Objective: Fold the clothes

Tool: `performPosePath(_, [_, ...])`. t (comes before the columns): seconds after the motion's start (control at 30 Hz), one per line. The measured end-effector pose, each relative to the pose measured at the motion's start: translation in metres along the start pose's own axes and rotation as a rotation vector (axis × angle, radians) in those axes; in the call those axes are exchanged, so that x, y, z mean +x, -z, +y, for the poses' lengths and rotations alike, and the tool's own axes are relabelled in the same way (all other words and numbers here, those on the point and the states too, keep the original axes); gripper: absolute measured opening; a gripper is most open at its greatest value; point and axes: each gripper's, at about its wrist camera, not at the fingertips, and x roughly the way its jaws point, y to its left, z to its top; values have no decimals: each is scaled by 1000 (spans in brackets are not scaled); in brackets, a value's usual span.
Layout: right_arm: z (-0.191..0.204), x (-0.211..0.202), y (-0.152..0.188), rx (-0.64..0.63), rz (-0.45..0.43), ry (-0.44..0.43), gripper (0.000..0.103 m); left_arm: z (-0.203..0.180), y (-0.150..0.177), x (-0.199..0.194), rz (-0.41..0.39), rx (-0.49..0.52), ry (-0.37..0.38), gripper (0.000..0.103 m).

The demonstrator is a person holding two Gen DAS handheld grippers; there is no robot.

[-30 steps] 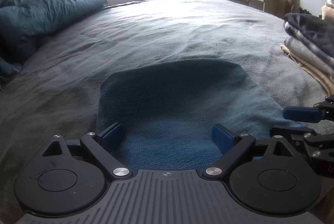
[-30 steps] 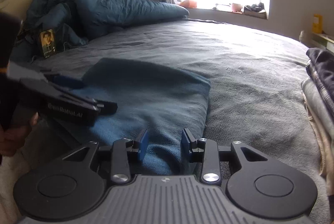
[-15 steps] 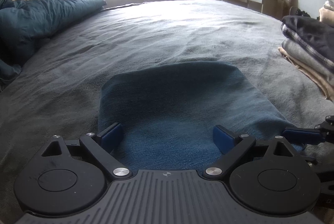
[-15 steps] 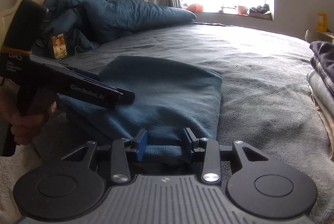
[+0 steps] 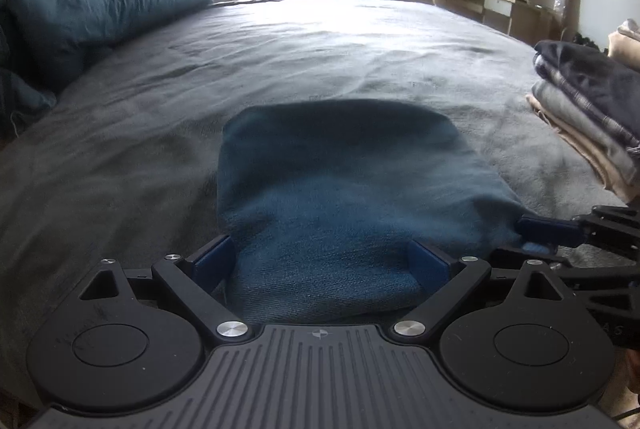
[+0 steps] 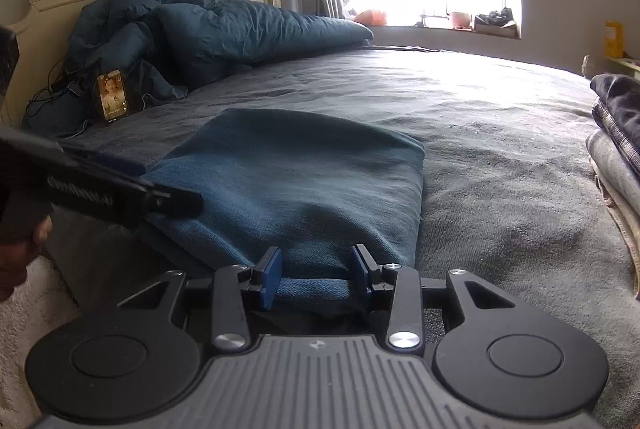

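Folded blue jeans lie flat on the grey bed cover, at its near edge. The left gripper stands spread wide at the jeans' near end, pads off the denim. At the jeans' right corner, the right gripper is half parted, with the hem between its pads; whether they pinch it I can't tell. Right of the jeans sits a stack of folded clothes.

My left gripper points down and forward, its blue pads spread wide apart with nothing pressed between them. My right gripper sits low beside it, angled the same way, jaws partly closed, the pads standing a narrow gap apart. My left hand wraps the handle at the frame's edge.
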Motion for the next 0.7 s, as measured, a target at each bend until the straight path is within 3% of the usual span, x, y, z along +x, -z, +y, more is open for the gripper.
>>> performPosePath(0.7, [2,0,0,1,-1,6,41,1,3,-1,8,-24,6,97])
